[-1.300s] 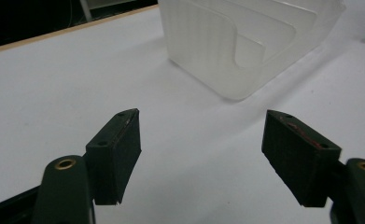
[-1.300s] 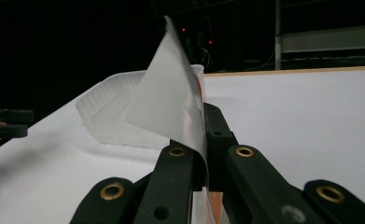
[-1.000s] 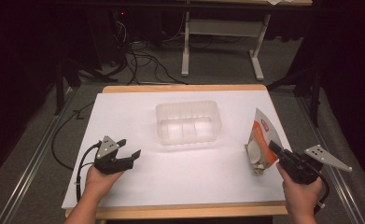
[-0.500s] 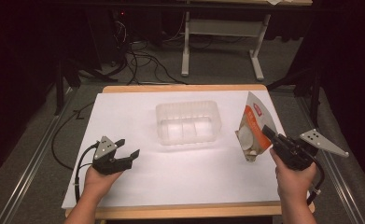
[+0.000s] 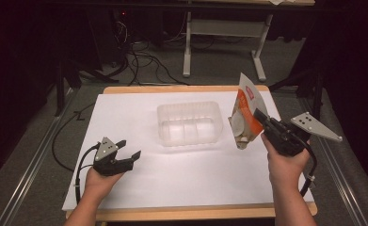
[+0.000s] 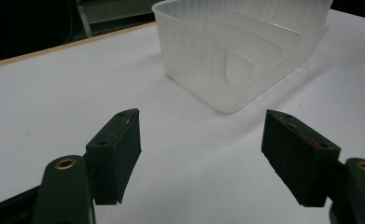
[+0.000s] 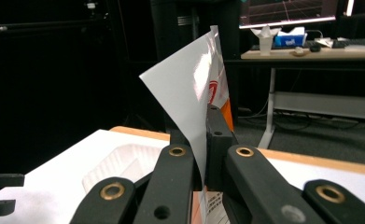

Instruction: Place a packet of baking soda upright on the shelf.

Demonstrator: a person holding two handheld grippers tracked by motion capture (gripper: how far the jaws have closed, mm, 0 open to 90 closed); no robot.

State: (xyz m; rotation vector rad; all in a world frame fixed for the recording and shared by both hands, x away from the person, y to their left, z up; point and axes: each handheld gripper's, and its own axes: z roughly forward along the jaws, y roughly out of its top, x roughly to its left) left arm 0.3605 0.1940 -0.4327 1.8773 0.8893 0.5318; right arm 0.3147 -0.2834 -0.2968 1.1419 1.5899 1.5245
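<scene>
White-covered table [image 5: 139, 113] — cables [image 5: 139, 61] on grey floor behind.

This looks like a lab or test room set up for recording. At the centre of the high view a wooden table [image 5: 186, 89] under a white sheet stands on grey carpet, with dark curtains along both edges and cables [image 5: 134, 59] tangled at upper left. Upper right in the right gripper view, a desk [image 7: 311, 52] carries a lit monitor [image 7: 287, 10] and a tissue box [image 7: 290, 36].
</scene>
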